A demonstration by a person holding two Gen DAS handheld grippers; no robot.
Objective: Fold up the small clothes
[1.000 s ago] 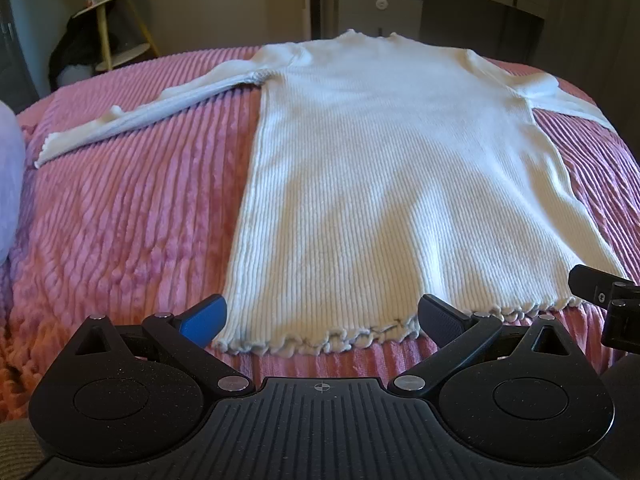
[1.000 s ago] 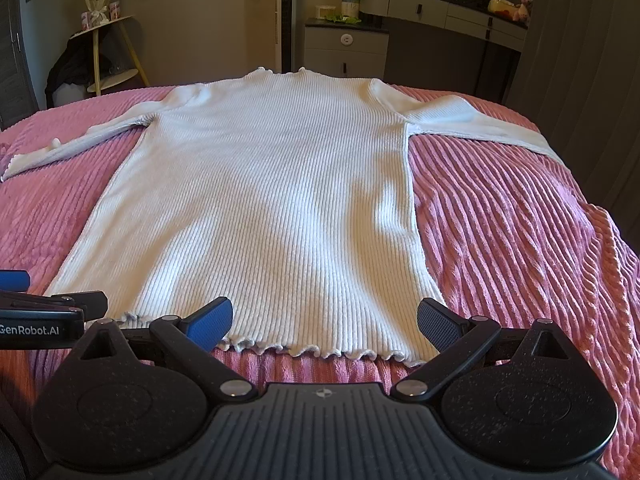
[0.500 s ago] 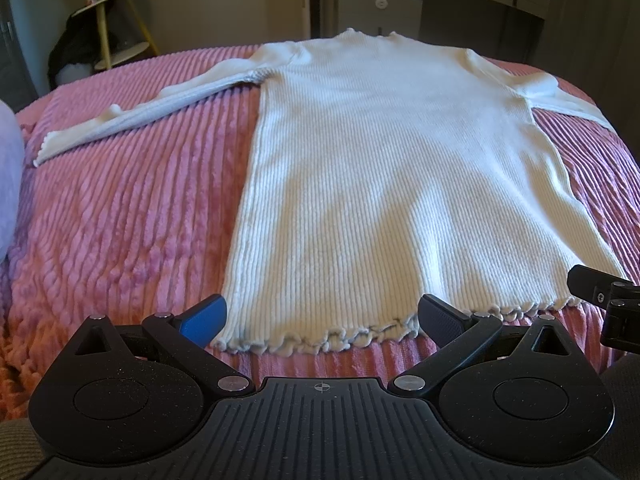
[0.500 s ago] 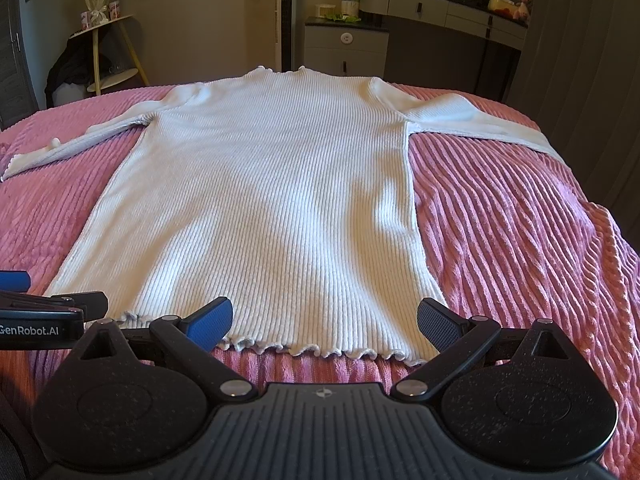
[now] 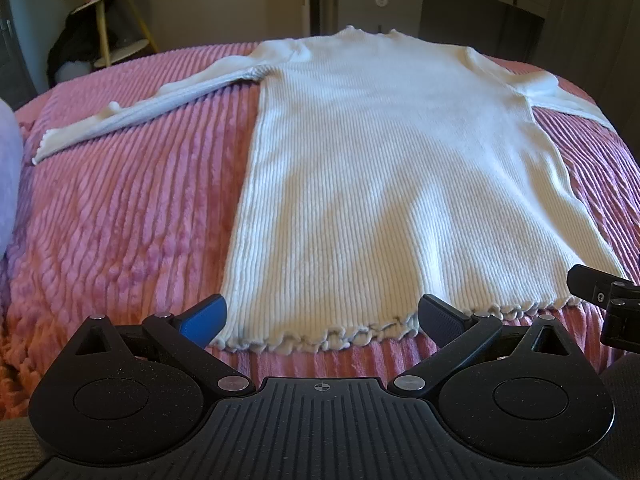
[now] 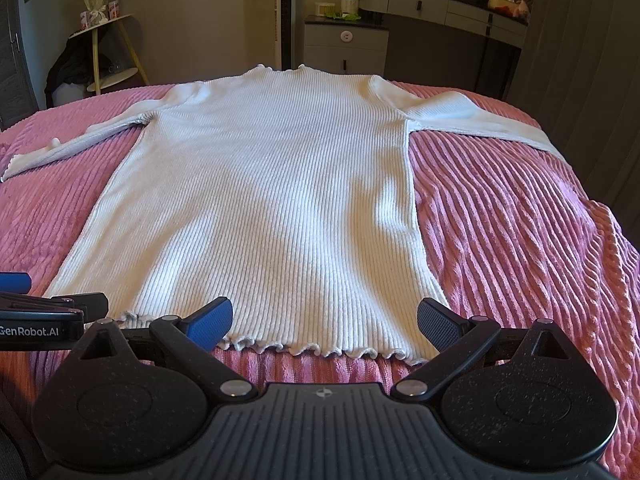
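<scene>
A white ribbed long-sleeved top [image 5: 380, 184] lies flat on the pink bedspread [image 5: 132, 216], hem toward me, collar at the far end, both sleeves spread sideways. It also shows in the right wrist view [image 6: 272, 208]. My left gripper [image 5: 320, 318] is open and empty, its fingers straddling the left part of the ruffled hem. My right gripper [image 6: 324, 320] is open and empty, straddling the right part of the hem. Each gripper shows at the edge of the other's view.
The pink ribbed bedspread [image 6: 520, 232] covers the bed and drops off at the right. A pale cushion [image 5: 8, 176] sits at the left edge. Behind the bed stand a small round side table [image 6: 104, 52], a grey nightstand [image 6: 344, 48] and a dresser [image 6: 460, 12].
</scene>
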